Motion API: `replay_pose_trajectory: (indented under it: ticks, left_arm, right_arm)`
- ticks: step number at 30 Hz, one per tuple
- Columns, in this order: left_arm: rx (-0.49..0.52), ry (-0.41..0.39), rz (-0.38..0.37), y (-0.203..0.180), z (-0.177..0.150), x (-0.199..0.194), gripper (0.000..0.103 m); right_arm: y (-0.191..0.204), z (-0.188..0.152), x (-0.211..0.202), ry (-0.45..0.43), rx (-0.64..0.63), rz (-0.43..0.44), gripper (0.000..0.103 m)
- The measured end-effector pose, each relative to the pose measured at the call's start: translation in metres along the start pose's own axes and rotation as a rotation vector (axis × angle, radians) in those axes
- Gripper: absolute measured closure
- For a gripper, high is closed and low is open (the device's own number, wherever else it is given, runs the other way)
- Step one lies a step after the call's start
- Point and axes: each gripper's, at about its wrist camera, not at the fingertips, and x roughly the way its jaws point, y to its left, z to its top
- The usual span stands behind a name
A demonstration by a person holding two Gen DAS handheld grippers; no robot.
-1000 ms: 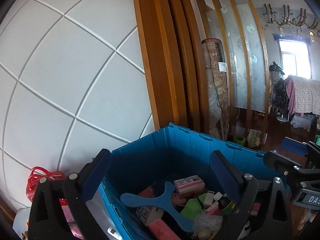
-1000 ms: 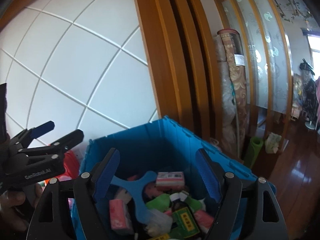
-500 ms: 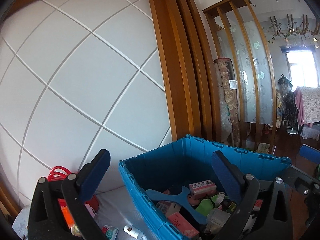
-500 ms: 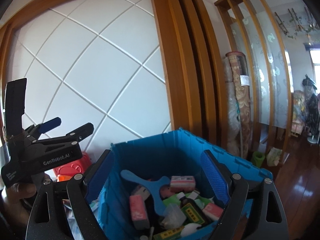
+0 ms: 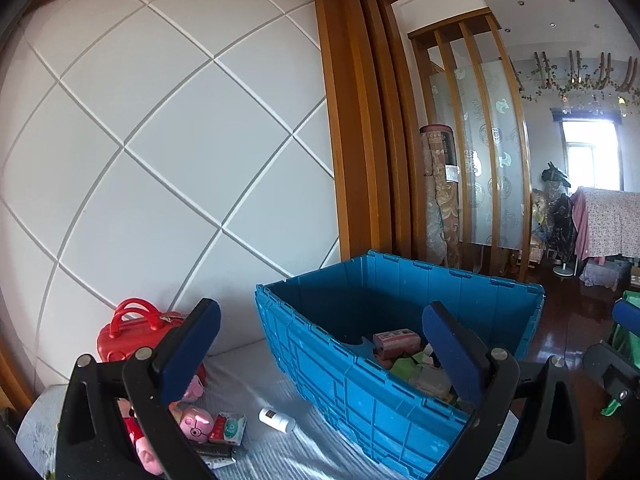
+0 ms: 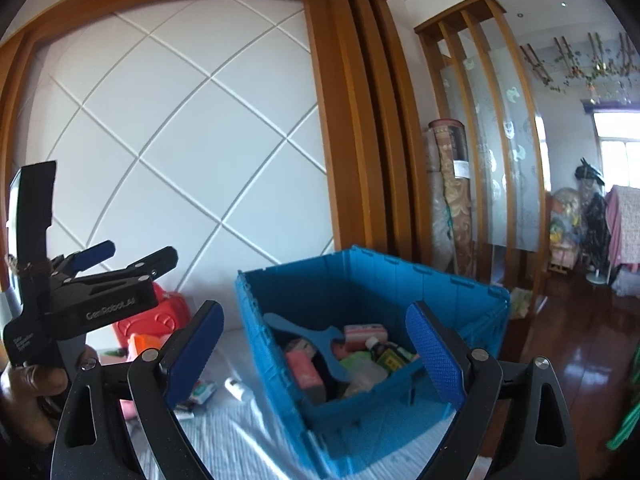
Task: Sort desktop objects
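Note:
A blue plastic crate (image 5: 360, 384) stands on the grey table, also in the right wrist view (image 6: 280, 368). It holds several small boxes, packets and a blue boomerang-shaped piece (image 6: 316, 340). Left of it lie a small white bottle (image 5: 277, 419), a green-and-red packet (image 5: 229, 429), pink pig toys (image 5: 192, 424) and a red toy suitcase (image 5: 132, 332). My left gripper (image 5: 320, 340) is open and empty, above the crate's near-left side. My right gripper (image 6: 316, 348) is open and empty, above the crate. The left gripper shows in the right wrist view (image 6: 132, 256), held in a hand.
A white quilted wall panel (image 5: 160, 160) with a wooden frame (image 5: 360, 140) stands behind the table. A wooden slatted screen (image 5: 480, 140), a rolled carpet (image 5: 440, 200) and dark wooden floor (image 6: 580, 340) lie to the right.
Both grippers have pulled back and up from the crate. The table left of the crate with its loose items has come into view. Both stay open.

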Motion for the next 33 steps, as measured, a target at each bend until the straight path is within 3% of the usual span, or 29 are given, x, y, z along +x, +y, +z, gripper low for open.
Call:
replay_pose_trajectory:
  ticks: [8, 12, 17, 33]
  left_arm:
    - [0.011, -0.014, 0.103, 0.002, -0.007, -0.039, 0.000]
    - [-0.023, -0.014, 0.122, -0.007, -0.009, -0.049, 0.000]
    - [0.009, -0.014, 0.147, -0.034, -0.023, -0.059, 0.000]
    - [0.024, 0.009, 0.088, -0.080, -0.045, -0.070, 0.001]
  right_arm:
    - [0.023, -0.003, -0.028, -0.040, -0.063, 0.058, 0.007]
    - [0.016, -0.006, -0.037, -0.038, -0.090, 0.090, 0.006]
    - [-0.007, -0.011, -0.045, -0.046, -0.106, 0.072, 0.004]
    - [-0.056, -0.028, -0.055, -0.023, -0.092, -0.042, 0.003]
